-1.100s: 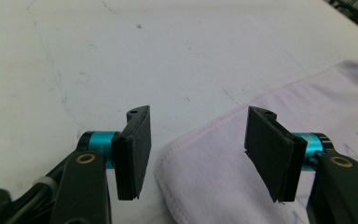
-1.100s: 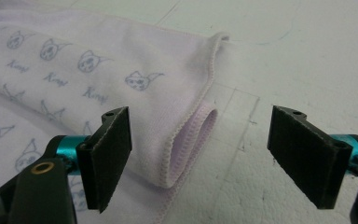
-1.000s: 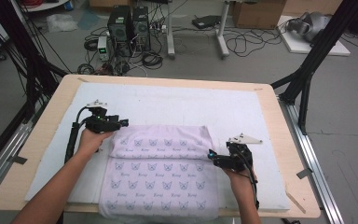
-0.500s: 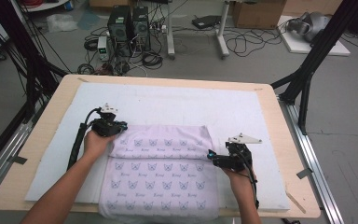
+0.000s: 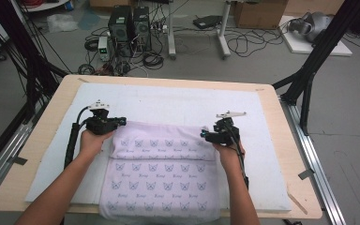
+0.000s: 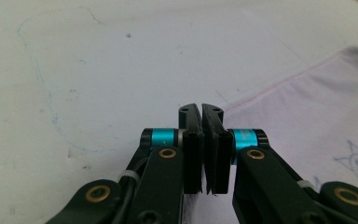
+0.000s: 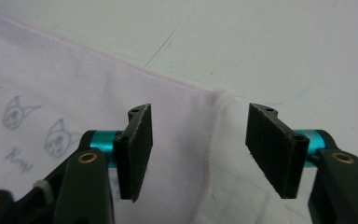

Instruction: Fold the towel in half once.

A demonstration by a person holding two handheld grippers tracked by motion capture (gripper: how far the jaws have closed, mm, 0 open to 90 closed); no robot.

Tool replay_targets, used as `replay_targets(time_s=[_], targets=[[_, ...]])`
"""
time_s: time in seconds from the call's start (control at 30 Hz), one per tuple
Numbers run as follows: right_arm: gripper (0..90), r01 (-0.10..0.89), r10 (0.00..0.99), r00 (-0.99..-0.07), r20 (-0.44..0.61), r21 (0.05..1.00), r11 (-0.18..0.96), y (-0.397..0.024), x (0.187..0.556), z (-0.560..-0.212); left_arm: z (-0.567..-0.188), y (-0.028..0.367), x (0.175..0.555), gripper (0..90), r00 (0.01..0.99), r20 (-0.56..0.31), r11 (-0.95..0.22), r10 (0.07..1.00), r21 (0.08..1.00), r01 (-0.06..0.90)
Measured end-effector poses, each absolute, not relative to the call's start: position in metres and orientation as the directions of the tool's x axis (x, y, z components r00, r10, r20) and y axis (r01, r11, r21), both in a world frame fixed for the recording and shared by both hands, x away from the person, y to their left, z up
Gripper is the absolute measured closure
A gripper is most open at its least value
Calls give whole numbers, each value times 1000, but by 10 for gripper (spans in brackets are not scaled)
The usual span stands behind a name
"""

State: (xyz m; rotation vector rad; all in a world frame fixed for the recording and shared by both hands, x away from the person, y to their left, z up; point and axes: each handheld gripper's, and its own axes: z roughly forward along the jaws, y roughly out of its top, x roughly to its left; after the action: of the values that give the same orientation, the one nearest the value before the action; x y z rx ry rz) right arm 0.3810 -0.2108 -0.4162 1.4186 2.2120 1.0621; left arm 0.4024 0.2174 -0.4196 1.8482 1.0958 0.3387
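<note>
A: White mat (image 5: 178, 105) under everything, folded cloth (image 5: 161, 161) lying between my two tongs. State?

B: Left gripper (image 6: 201, 140) pressed together at the cloth's corner; can't tell if fabric's caught. Right gripper (image 7: 198, 149) spread, just been closing, hem between jaws, not pinched.

A: Risk?

B: Left may lift nothing; fold would skew.

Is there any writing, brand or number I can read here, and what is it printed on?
No text here reads with certainty.
Cloth: a short cursive word sits under each printed cat face, seen closest in the right gripper view; it starts with something like "K", the rest is too blurred to read.
White mat: faint blue pen lines, no letters.
Computer towers on the floor: any labels are too small to read.
</note>
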Motion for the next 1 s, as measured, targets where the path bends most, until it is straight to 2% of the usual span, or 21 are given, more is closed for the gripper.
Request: replay_targets(time_s=[0.17, 0.23, 0.33, 0.37, 0.57, 0.8, 1.0], targets=[[524, 690, 906, -409, 105, 686, 232, -199, 403, -427, -414, 220, 399, 864, 576, -232, -150, 784, 829, 538], [588, 701, 905, -415, 94, 667, 252, -197, 408, -432, -411, 222, 397, 863, 581, -235, -146, 779, 834, 533], [827, 708, 891, -443, 98, 648, 281, -198, 409, -435, -408, 226, 395, 864, 589, -251, -137, 768, 835, 534], [853, 701, 880, -463, 104, 651, 292, -199, 408, -434, -407, 226, 394, 863, 591, -251, -137, 767, 835, 533], [858, 638, 861, -501, 93, 712, 294, -204, 392, -415, -398, 227, 382, 862, 621, -271, -126, 735, 846, 518], [856, 568, 842, -527, 112, 784, 252, -221, 350, -392, -392, 237, 358, 860, 636, -305, -92, 709, 855, 511], [855, 548, 822, -551, 143, 805, 228, -230, 310, -395, -394, 241, 335, 858, 657, -303, -99, 690, 860, 501]])
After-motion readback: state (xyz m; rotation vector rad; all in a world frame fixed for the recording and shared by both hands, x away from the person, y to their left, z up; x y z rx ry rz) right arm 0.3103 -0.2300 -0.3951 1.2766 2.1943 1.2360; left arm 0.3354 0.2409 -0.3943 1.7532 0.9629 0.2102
